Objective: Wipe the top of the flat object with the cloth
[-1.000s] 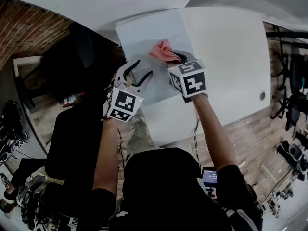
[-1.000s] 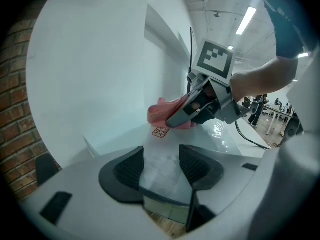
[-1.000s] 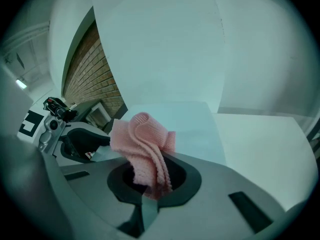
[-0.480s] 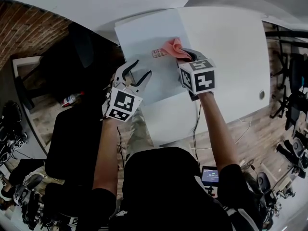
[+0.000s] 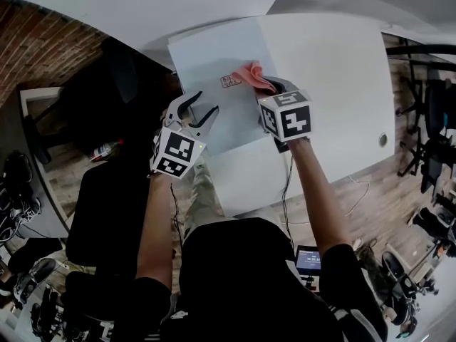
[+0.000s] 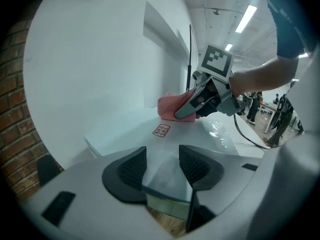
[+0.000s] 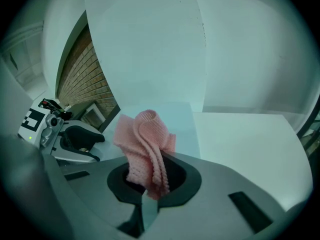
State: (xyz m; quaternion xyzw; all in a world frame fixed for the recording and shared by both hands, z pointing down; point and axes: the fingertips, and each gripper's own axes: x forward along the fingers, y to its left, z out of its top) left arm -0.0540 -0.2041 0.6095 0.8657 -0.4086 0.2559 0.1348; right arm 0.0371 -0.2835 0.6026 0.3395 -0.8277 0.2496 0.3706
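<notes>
Cloth [image 7: 144,139] is the pink knitted one. Our right hand-held gripper [image 7: 150,180] has its jaws closed on the bottom of it, so the rest bunches up and sticks out past the tips. From the left gripper view, the cloth looks to be down on the top of the flat pale board [image 5: 206,52], toward its far right side. It sits just beyond a small red-printed sticker [image 5: 229,81], close to it but not covering it.

The board lies on the left part of the white surface [image 5: 335,70]. Our left hand-held gripper [image 6: 162,156] is at the board's near left edge with its jaws well apart. That edge shows in the gap between the dark pads [image 6: 131,168], but nothing is clamped. We can't tell if the pads actually touch the board. The two hand-held grippers are near each other, the left one closer to us.
</notes>
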